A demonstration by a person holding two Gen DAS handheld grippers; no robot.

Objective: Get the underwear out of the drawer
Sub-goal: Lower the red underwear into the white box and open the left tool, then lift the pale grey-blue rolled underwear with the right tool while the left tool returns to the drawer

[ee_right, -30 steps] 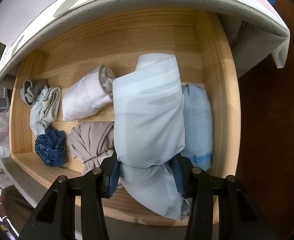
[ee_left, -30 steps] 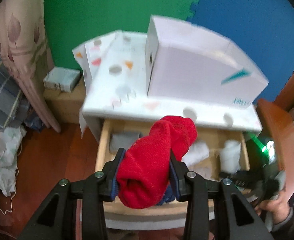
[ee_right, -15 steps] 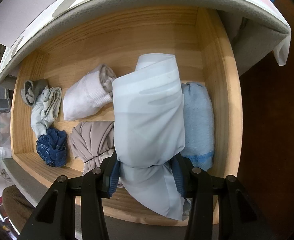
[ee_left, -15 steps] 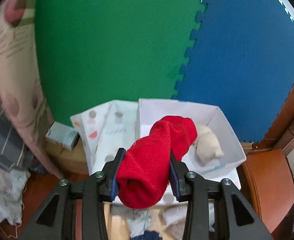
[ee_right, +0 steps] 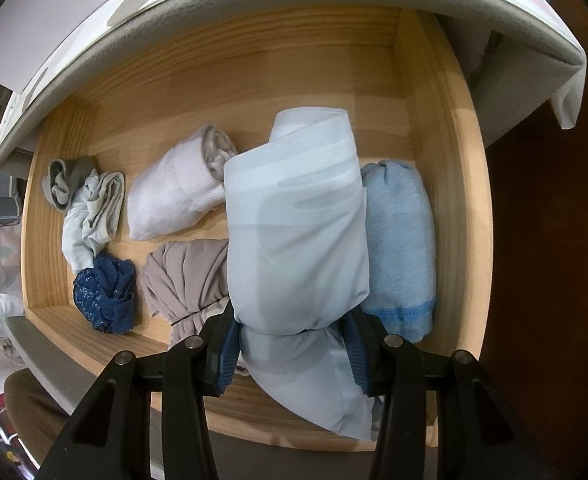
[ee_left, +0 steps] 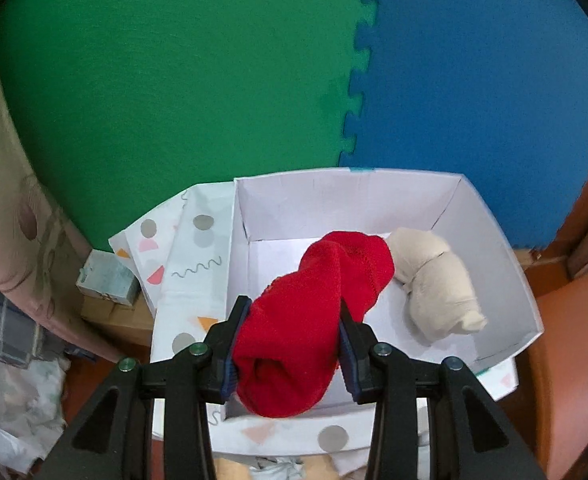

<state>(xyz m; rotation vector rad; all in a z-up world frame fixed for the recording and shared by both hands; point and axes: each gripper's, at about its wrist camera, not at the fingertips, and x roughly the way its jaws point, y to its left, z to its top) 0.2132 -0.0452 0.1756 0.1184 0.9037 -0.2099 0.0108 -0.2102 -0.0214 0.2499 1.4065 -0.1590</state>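
Observation:
In the left wrist view my left gripper [ee_left: 290, 350] is shut on a rolled red garment [ee_left: 313, 320], held above the near part of an open white box [ee_left: 509, 264] on the cabinet top. A cream rolled garment [ee_left: 437, 284] lies inside that box at the right. In the right wrist view my right gripper [ee_right: 294, 350] points down into the open wooden drawer [ee_right: 457, 184] and is shut on a pale blue-white rolled garment [ee_right: 297, 220]. Its pads pinch the roll near its lower end.
The drawer also holds a light blue towelling roll [ee_right: 401, 244], a white roll [ee_right: 174, 196], a taupe bundle [ee_right: 186, 276], a navy lace piece [ee_right: 106, 296] and grey-white pieces [ee_right: 86, 200]. A patterned cloth [ee_left: 190, 264] covers the cabinet top. Green and blue foam mats [ee_left: 353, 80] stand behind.
My left gripper has carried the red garment up from above the drawer to over the white box. The right gripper and its pale roll have stayed put.

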